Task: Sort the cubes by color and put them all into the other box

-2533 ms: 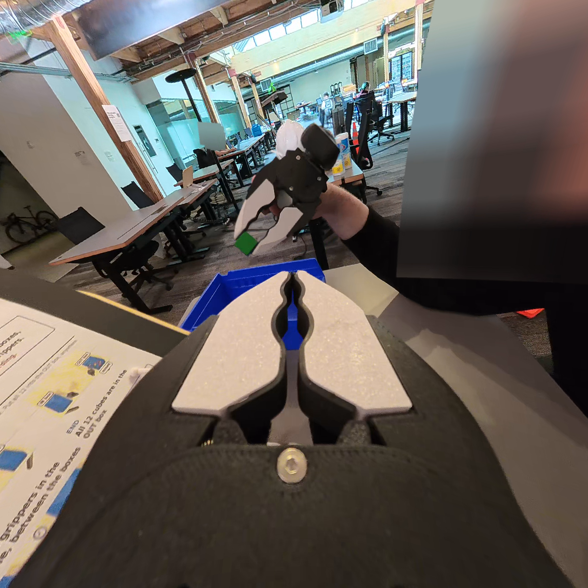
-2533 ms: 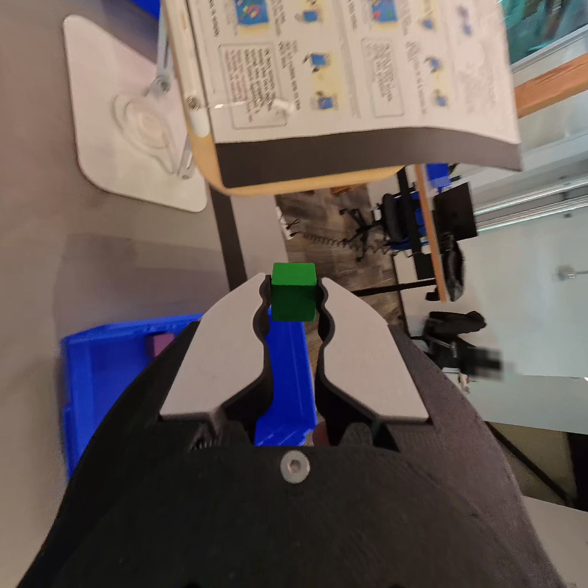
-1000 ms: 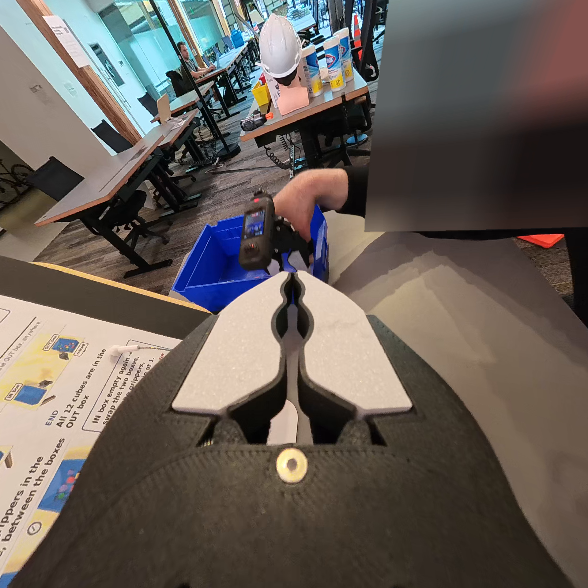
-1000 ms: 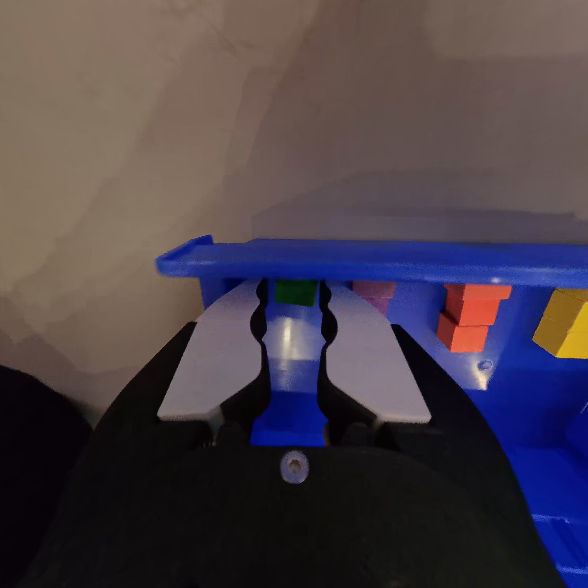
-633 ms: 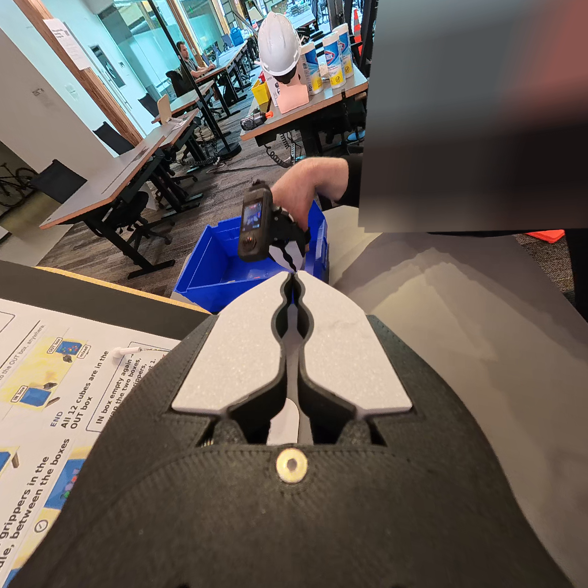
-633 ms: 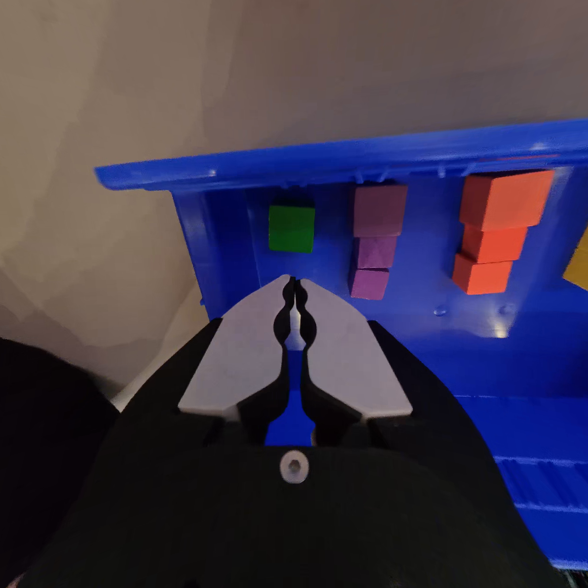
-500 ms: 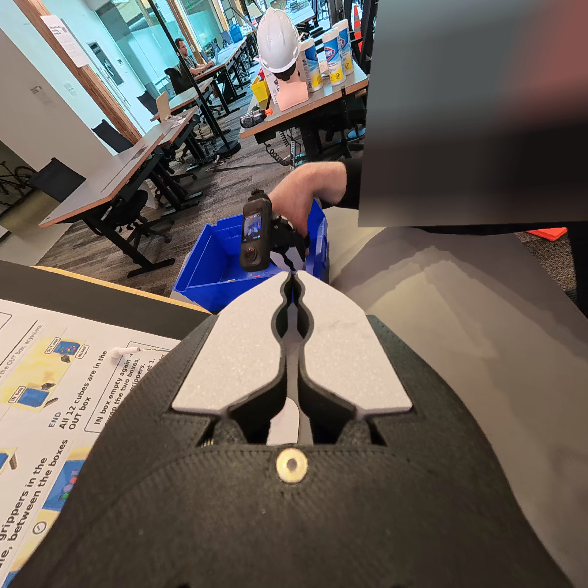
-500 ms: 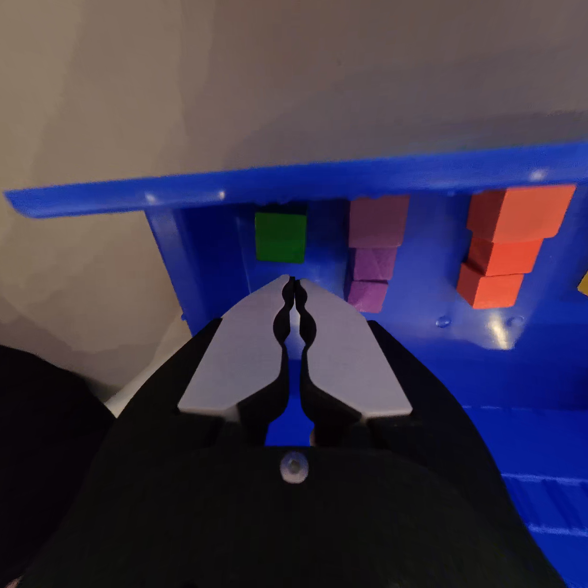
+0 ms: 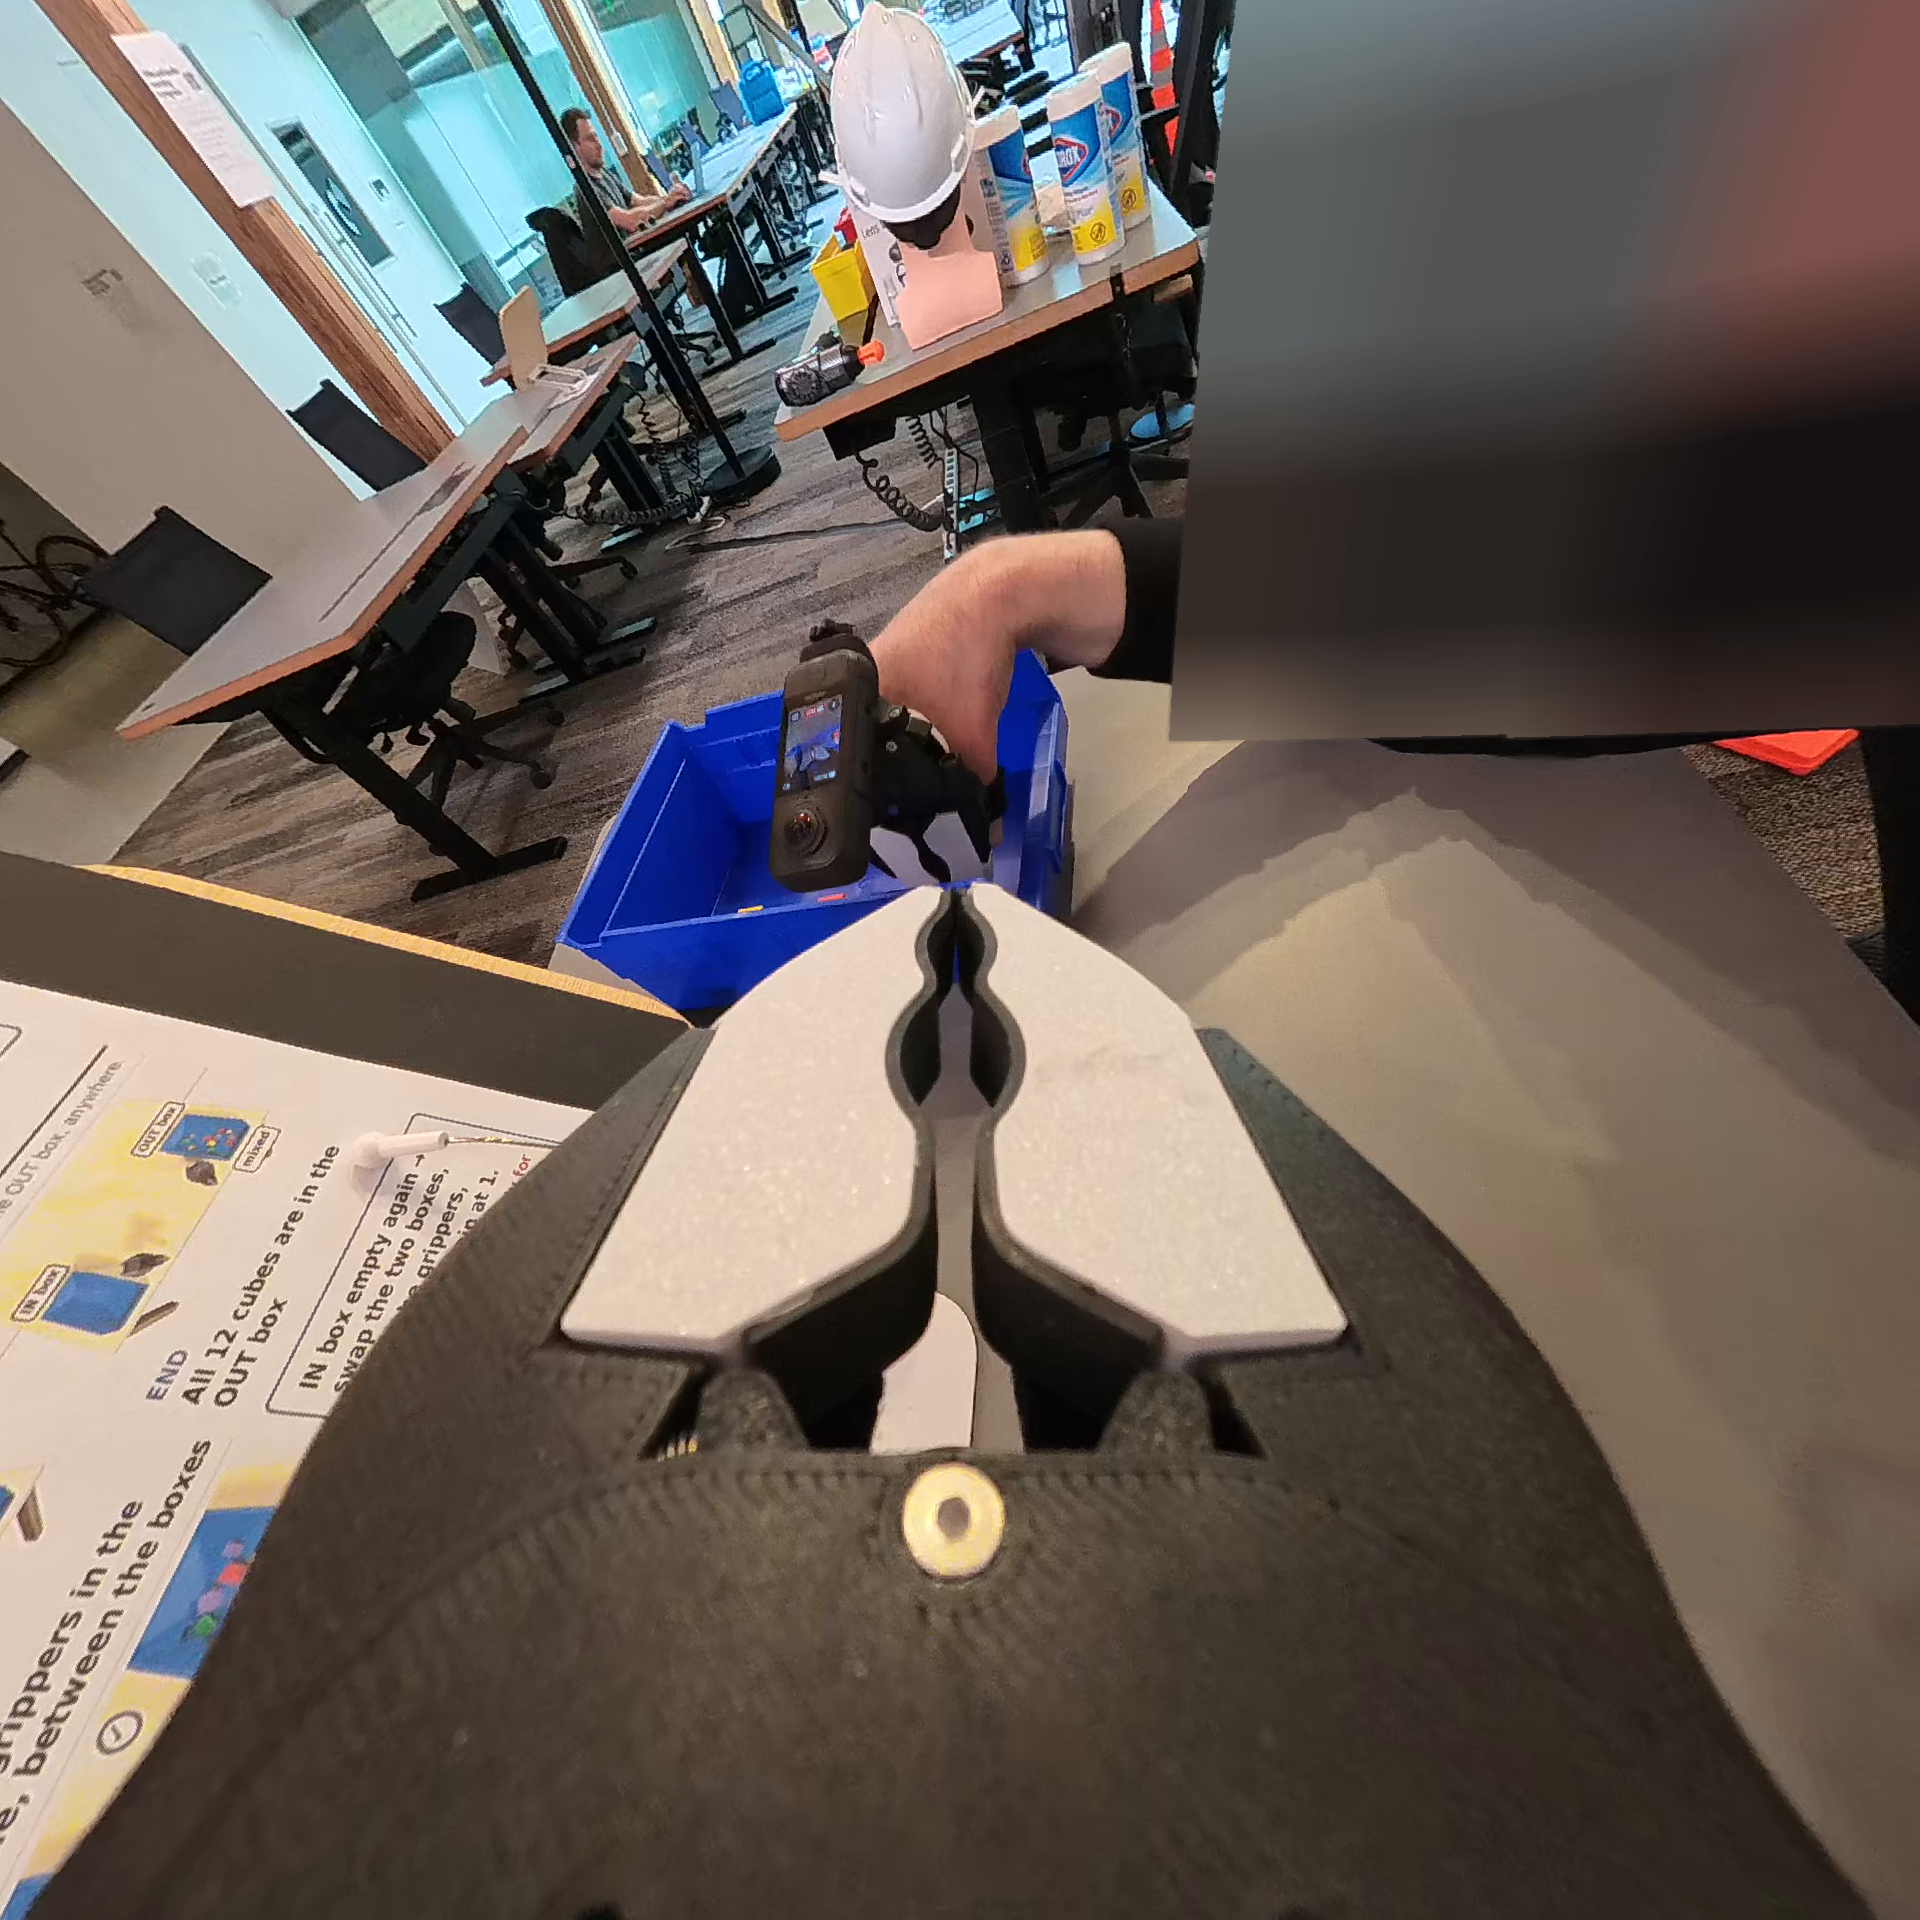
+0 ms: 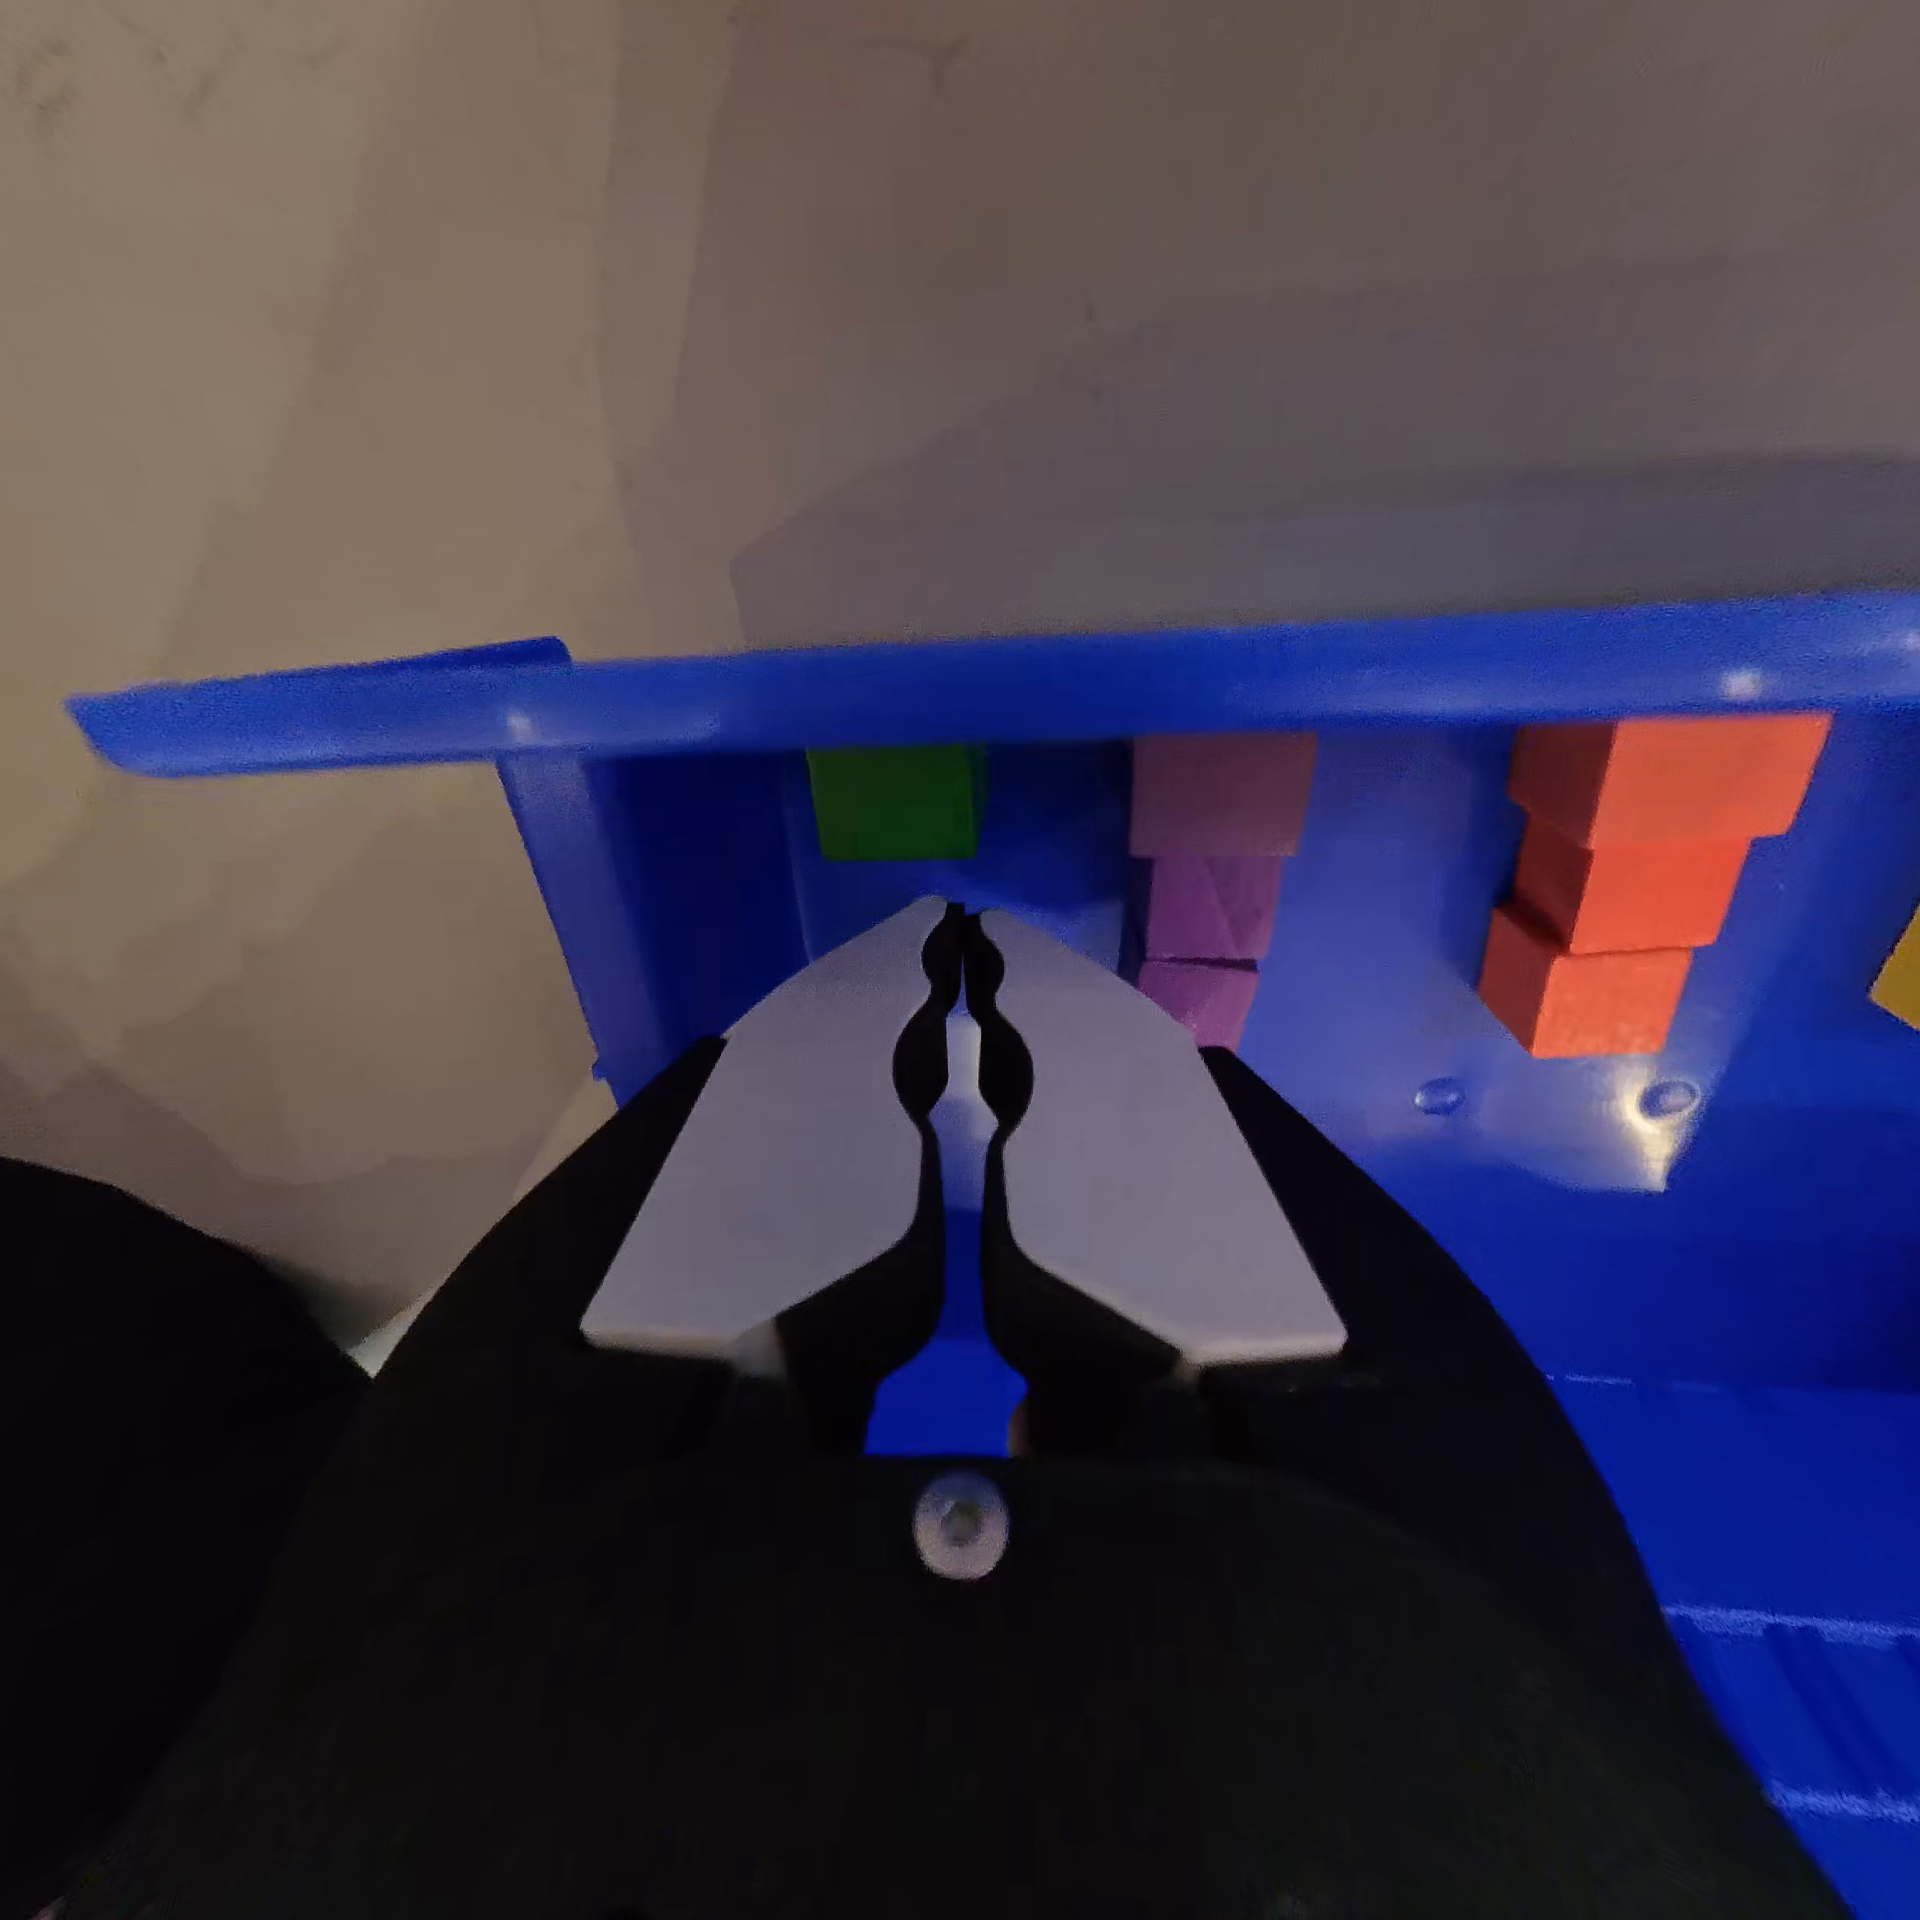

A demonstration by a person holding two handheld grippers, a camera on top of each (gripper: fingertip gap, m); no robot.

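Observation:
In the right wrist view my right gripper (image 10: 958, 910) is shut and empty inside the blue box (image 10: 1039, 681), its tips just short of a green cube (image 10: 896, 800) that lies against the far wall. To its right lie a row of three purple cubes (image 10: 1210, 883) and three orange cubes (image 10: 1621, 883); a yellow cube (image 10: 1901, 987) shows at the right edge. In the left wrist view my left gripper (image 9: 953, 902) is shut and empty above the grey table (image 9: 1507, 1091). Beyond it the right gripper (image 9: 904, 790) dips into the blue box (image 9: 686, 894).
An instruction sheet on a board (image 9: 208, 1195) lies at the left of the left gripper. A person's hand (image 9: 987, 623) holds the right gripper. Office desks (image 9: 364, 582) and chairs stand beyond the table edge. My right fingertips sit around 35 cm from my left ones. The yellow cube (image 10: 1901, 987) lies some 15 cm from my right tips, 45 cm from my left tips.
The right gripper carried the green cube down into the blue box, let it go by the far wall, drew back and shut. The left gripper stayed shut and nearly still.

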